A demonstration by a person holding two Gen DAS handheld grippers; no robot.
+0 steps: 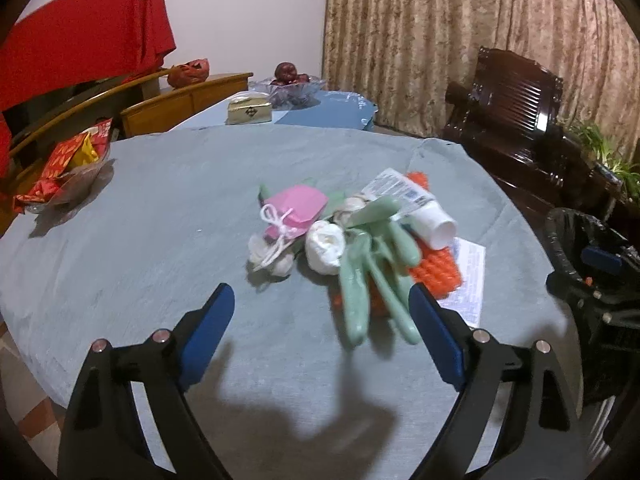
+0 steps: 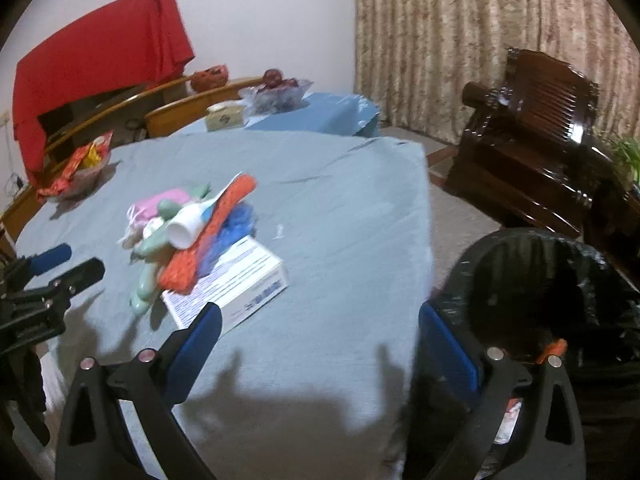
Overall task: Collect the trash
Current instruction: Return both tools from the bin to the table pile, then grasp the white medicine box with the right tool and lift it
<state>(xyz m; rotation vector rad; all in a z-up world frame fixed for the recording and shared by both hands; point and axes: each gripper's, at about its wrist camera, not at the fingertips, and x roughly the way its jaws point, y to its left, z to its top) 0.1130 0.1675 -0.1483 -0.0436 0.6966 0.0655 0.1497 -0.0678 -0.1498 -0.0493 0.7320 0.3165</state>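
A heap of trash lies mid-table on the grey-blue cloth (image 1: pixel 160 220): a pink pouch (image 1: pixel 298 206) with white string, crumpled tissue (image 1: pixel 326 246), pale green plastic utensils (image 1: pixel 372 280), a white tube (image 1: pixel 420 208), orange mesh (image 1: pixel 438 268) and a white box (image 2: pixel 236 284). My left gripper (image 1: pixel 320 294) hovers open just short of the heap, with nothing between its blue pads. My right gripper (image 2: pixel 320 312) is open too, over the table's near right edge, the box just ahead of its left finger. A bin lined with a black bag (image 2: pixel 520 236) stands on the floor right of the table.
A bowl of red packets (image 1: pixel 68 176) sits at the table's left edge. A tissue box (image 1: pixel 248 114) and a glass fruit bowl (image 1: pixel 290 88) stand at the far end. A dark wooden chair (image 2: pixel 532 128) and a curtain are behind the bin.
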